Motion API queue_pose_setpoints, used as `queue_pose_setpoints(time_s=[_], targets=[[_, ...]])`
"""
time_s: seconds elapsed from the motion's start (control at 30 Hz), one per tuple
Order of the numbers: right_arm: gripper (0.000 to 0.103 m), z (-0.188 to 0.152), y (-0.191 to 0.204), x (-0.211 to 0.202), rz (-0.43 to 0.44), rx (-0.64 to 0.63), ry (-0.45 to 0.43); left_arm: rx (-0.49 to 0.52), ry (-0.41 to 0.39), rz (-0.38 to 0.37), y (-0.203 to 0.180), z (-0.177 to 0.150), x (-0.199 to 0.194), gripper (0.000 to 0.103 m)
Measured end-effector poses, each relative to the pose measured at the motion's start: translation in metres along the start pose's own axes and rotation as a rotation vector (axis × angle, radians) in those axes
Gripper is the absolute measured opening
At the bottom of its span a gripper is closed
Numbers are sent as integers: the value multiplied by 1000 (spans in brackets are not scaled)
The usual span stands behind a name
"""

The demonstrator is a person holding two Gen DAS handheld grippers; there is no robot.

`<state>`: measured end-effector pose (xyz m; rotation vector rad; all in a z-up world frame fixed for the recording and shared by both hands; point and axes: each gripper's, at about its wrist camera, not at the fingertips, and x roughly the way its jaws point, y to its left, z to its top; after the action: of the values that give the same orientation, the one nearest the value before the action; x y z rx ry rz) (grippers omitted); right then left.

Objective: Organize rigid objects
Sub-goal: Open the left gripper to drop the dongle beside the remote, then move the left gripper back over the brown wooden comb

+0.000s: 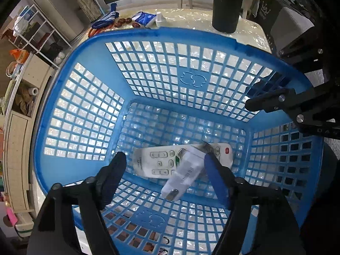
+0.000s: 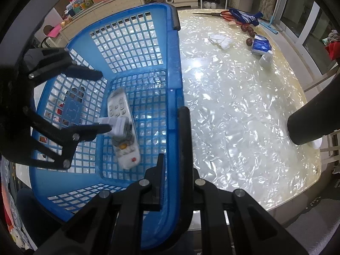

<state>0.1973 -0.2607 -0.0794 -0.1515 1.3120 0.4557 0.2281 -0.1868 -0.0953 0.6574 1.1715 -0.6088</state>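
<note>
A blue plastic basket (image 1: 192, 78) (image 2: 136, 42) stands on the pearly table. A white remote control (image 1: 157, 159) (image 2: 122, 108) lies flat on its floor. A small white plug-like adapter (image 1: 184, 174) (image 2: 116, 125), blurred, is in the air above the remote beside my left gripper's right finger. My left gripper (image 1: 165, 167) (image 2: 102, 102) is open over the basket's inside. My right gripper (image 2: 173, 146) is shut on the basket's right rim (image 2: 177, 110); it also shows in the left wrist view (image 1: 276, 102).
A black cylinder (image 1: 226, 6) (image 2: 312, 125) stands on the table past the basket. Further off lie a blue tissue pack (image 2: 260, 45), a white bottle (image 2: 265, 59), dark round pieces (image 2: 248, 41), red-handled scissors (image 2: 221, 14), a blue knitted cloth (image 2: 244, 17) and a white cloth (image 2: 220, 39).
</note>
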Motion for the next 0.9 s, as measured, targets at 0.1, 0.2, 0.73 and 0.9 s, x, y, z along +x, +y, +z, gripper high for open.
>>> queue_pose_setpoints(time_s=[0.1, 0.2, 0.73, 0.9], targets=[[10, 0, -1, -1, 1, 0, -2, -10, -2, -2, 3, -2, -7, 85], [10, 0, -2, -3, -1, 2, -5, -29, -8, 12, 8, -9, -20, 86], [10, 3, 4, 3, -50, -40, 7, -299, -39, -2, 43, -118, -100, 93], [10, 0, 8, 0, -57, -46, 7, -422, 15, 15, 50, -178, -90, 93]])
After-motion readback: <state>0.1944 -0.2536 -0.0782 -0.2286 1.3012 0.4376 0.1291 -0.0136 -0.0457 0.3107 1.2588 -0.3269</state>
